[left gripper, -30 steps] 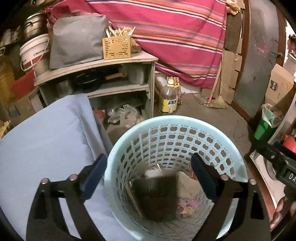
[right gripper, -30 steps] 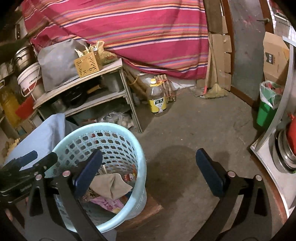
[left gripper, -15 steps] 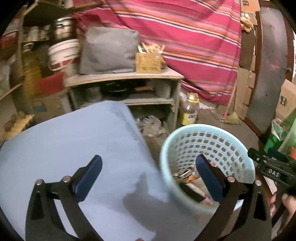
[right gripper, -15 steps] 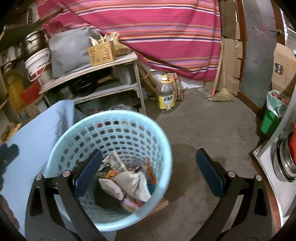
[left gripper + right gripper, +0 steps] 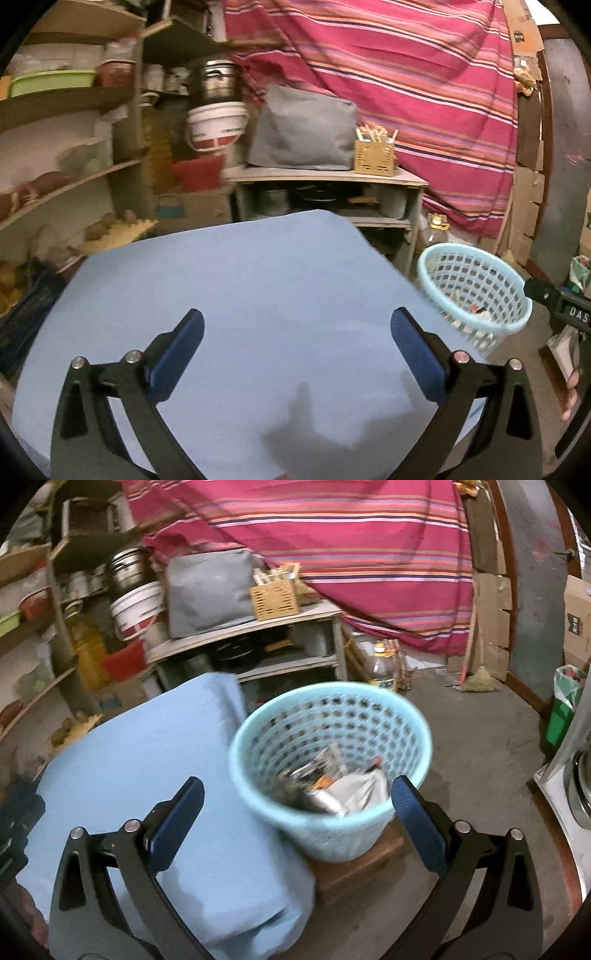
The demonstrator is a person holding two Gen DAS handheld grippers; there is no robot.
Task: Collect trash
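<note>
Trash (image 5: 332, 790) lies in one pale blue basket (image 5: 328, 834), a blurred heap of wrappers and paper I can't count. Through the left wrist view, the left tool (image 5: 295, 354) hangs over the blue tabletop (image 5: 236, 288), its jaws having just spread wide, nothing between them; the basket (image 5: 476, 291) stands off the tabletop's right edge, its contents mostly hidden. Through the right wrist view, the right tool (image 5: 295, 812) gapes empty just before the basket, which sits on a wooden block (image 5: 354, 867) beside the tabletop (image 5: 177, 775).
</note>
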